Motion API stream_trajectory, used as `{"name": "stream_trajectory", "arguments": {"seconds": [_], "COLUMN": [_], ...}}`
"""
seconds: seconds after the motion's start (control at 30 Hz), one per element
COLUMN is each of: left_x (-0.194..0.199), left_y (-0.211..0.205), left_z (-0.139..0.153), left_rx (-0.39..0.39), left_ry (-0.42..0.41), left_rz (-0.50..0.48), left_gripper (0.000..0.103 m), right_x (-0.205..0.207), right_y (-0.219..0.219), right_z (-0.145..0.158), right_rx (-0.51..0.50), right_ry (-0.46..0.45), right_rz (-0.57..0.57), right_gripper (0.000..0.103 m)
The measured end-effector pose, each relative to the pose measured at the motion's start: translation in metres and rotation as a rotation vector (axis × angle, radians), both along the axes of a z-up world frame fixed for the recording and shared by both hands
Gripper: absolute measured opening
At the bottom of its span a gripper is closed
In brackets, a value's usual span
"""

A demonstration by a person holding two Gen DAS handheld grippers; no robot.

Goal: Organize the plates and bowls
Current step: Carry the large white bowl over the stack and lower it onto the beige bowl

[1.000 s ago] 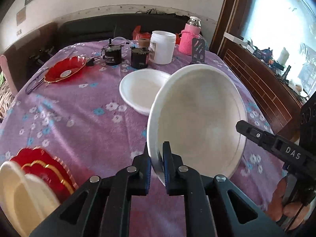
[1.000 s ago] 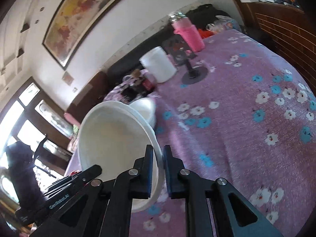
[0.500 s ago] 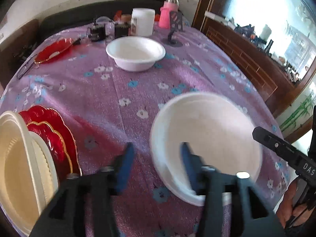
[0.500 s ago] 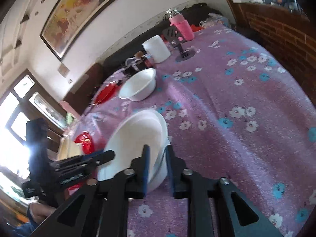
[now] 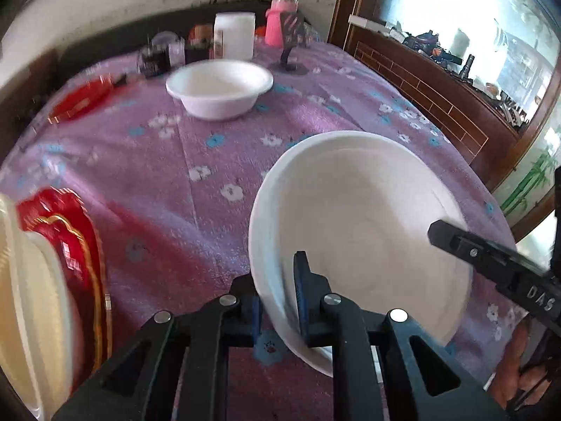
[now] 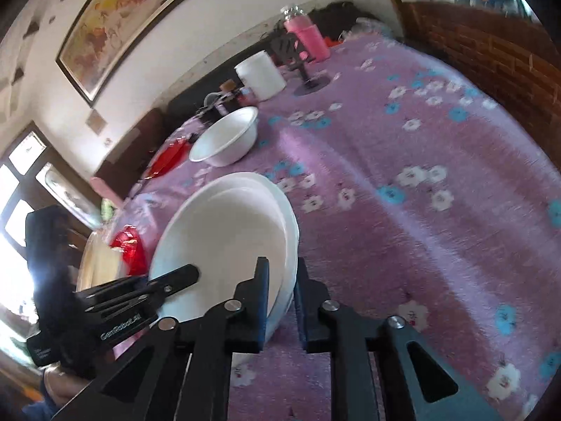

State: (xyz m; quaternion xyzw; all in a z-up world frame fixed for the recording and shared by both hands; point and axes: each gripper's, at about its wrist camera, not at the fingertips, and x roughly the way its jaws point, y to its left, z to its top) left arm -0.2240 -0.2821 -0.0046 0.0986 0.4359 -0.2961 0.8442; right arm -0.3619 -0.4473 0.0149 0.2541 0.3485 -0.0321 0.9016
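Note:
A large white bowl [image 5: 357, 217] sits low over the purple flowered tablecloth [image 5: 157, 182], tilted up at its near side. My left gripper [image 5: 278, 298] straddles the bowl's near-left rim; its jaws are closing and the pads press the rim. My right gripper [image 6: 282, 298] pinches the opposite rim of the large white bowl [image 6: 224, 238], its jaws closing too. A second rim shows under that edge. Each gripper's tip shows in the other's view. A smaller white bowl [image 5: 219, 87] stands farther back.
Red gold-edged plates [image 5: 70, 231] and cream plates [image 5: 31, 298] are stacked at the near left. One red plate [image 5: 80, 100] lies far left. A white jar [image 5: 234, 35], a pink bottle [image 5: 280, 24], a phone stand [image 5: 291, 49] and dark jars line the back. Wooden cabinet [image 5: 438, 105] on the right.
The big bowl came down from steeply tilted to low over the cloth. Both grippers' jaws opened around its rim half a second ago and have closed on it again.

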Motion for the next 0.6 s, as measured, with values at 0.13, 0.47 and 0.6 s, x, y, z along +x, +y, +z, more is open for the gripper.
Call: {"name": "stream_trajectory", "arguments": {"seconds": [0.13,0.47,0.6], "left_x": [-0.009,-0.03,-0.036], "left_y": [0.01,0.057,0.089], "left_z": [0.017,0.058,0.069], "left_rx": [-0.021,-0.077,-0.115], "left_ry": [-0.05,-0.166,-0.182], "left_rz": [0.008,0.048,0.079], "left_gripper": [0.015,0.018,0.018], "right_x": [-0.008,-0.014,-0.011], "right_y": [0.008,0.051,0.072], "right_z": [0.018,0.057,0.068], "right_rx": [-0.016,-0.051,-0.05], "right_ry": [-0.05,-0.142,-0.162], "right_rz": [0.004,0.065,0.106], "right_gripper": [0.013,0.014,0.014]}}
